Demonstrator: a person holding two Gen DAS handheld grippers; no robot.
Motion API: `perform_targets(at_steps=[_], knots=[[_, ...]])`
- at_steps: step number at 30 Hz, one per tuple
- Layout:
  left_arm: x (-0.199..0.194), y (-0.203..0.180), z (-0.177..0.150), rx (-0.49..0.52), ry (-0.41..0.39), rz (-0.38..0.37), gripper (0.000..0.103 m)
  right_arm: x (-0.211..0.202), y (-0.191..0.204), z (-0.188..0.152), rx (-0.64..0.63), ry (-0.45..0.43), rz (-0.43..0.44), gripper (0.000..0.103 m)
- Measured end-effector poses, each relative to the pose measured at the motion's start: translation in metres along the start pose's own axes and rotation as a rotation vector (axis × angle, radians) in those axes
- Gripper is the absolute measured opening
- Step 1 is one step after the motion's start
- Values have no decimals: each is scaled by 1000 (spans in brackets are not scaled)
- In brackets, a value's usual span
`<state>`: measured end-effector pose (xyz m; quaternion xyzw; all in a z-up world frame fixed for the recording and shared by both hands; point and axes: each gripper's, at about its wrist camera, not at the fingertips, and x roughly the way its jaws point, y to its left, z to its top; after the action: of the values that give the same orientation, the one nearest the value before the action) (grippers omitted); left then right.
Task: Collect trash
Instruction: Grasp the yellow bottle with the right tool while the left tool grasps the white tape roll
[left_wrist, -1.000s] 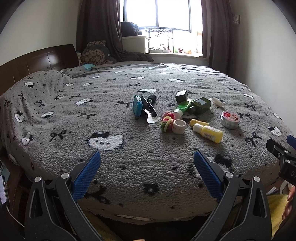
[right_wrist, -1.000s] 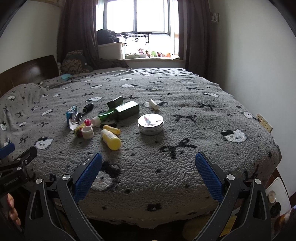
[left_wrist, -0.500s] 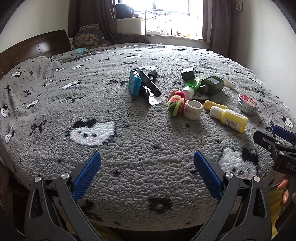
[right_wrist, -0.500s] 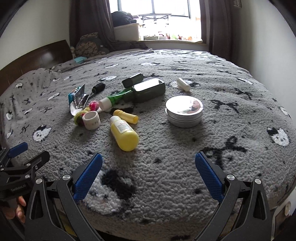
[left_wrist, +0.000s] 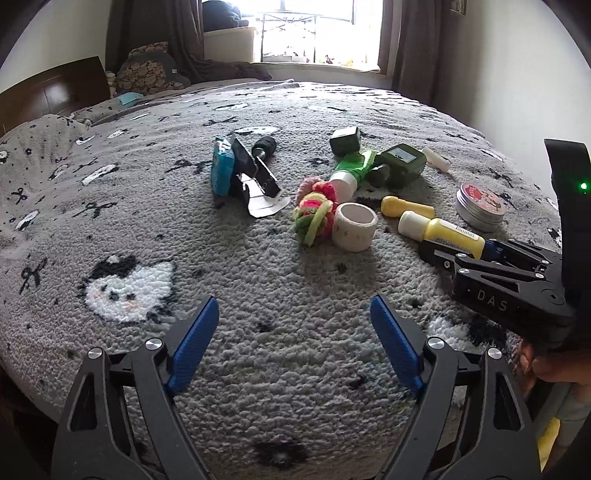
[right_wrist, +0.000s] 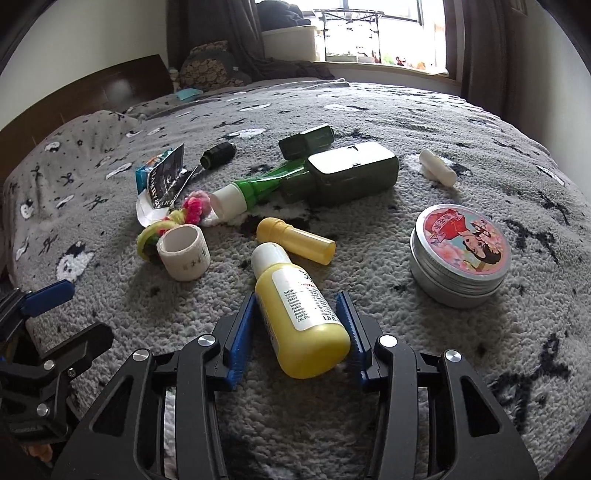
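Right tongs (right_wrist: 297, 334) closing around the yellow bottle (right_wrist: 301, 317); its body lies between the blue pads (right_wrist: 242, 334), white cap pointing far; whether the pads press yet, cannot tell. Left tongs (left_wrist: 293, 349) also closing, nothing between them, only bare blanket (left_wrist: 295, 295) beneath.

Room: wide bare stretch of the bed near and left of the clutter; the bed's near edge drops away just under the left tongs. Wall close on the right.

Writing: bottle label is small print, partly legible, "1.0 fl". Black wrapper (right_wrist: 166, 177) reads roughly "HARRY". Round tin (right_wrist: 461, 254) has a pictured lid, characters too small to read. "DAS" shows on the right tongs' body in the left view.

Neighbours: small yellow tube (right_wrist: 295, 240) just beyond the bottle's cap; tape roll (right_wrist: 183, 253) to the left; tin well right.
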<state>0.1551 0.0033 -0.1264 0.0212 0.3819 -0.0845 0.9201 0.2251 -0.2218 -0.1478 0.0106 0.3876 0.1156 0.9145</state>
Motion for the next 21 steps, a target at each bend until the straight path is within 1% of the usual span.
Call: perform_targets(at_steps=[3, 4, 5, 7, 8, 9, 12, 15, 21], knots=[[10, -10, 6, 14, 3, -49, 65, -8, -7, -2, 10, -10, -18, 44], [13, -13, 8, 16, 6, -66, 58, -12, -11, -3, 15, -16, -32, 43], [17, -17, 9, 15, 10, -89, 54, -16, -14, -4, 19, -22, -46, 42], [26, -22, 12, 7, 18, -139, 35, -22, -20, -5, 29, -31, -62, 40], [30, -24, 13, 3, 22, -157, 32, -26, -23, -6, 35, -36, -68, 38], [35, -27, 15, 7, 24, -164, 30, -29, -26, -7, 38, -40, -74, 38], [45, -31, 21, 12, 25, -176, 30, -37, -32, -8, 47, -55, -87, 33], [52, -31, 28, 4, 26, -192, 30, -41, -38, -11, 64, -61, -95, 33], [69, -33, 42, 4, 33, -168, 32, -38, -45, -17, 84, -54, -78, 32]])
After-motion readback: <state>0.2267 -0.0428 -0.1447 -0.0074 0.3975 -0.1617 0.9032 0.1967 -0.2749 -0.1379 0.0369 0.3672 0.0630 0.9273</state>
